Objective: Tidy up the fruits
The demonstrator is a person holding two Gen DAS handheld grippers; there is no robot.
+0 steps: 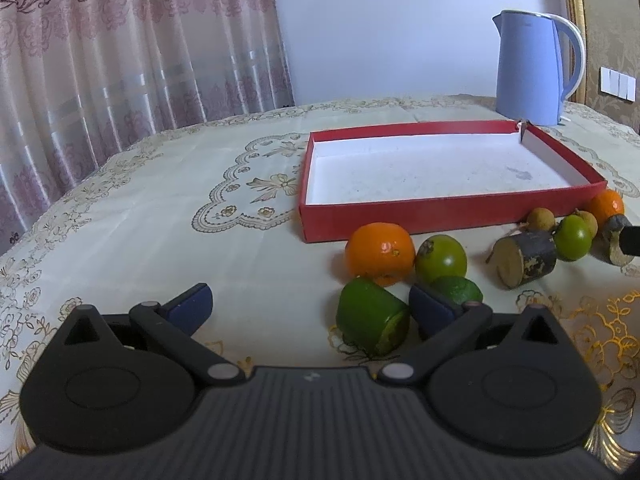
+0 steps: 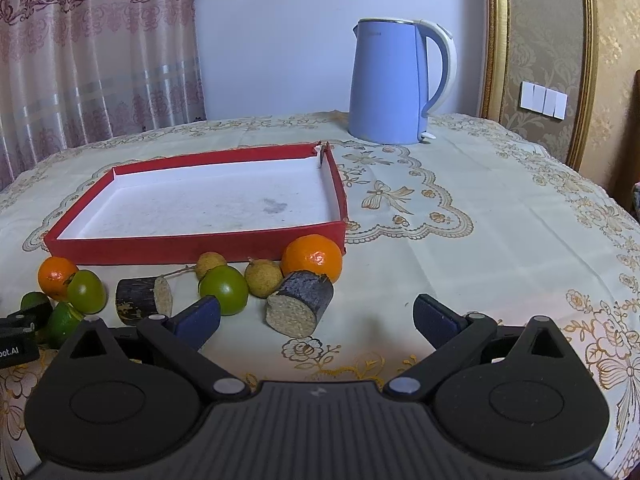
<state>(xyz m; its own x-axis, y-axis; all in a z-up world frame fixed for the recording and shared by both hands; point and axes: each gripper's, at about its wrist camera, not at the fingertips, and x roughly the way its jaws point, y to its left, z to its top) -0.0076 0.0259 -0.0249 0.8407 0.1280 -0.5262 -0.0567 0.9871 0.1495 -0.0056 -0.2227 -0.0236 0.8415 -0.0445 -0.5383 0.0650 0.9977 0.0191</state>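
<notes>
A shallow red box with a white floor lies on the table, with nothing in it. Fruits lie in a row before its near wall: an orange, green round fruits, a cut green piece, small brown longans, another orange and dark sugarcane stubs. My left gripper is open, the cut green piece between its fingers. My right gripper is open, just short of a cane stub.
A blue electric kettle stands behind the box. A cream embroidered tablecloth covers the round table. A curtain hangs at the left, and a wall with switches is at the right.
</notes>
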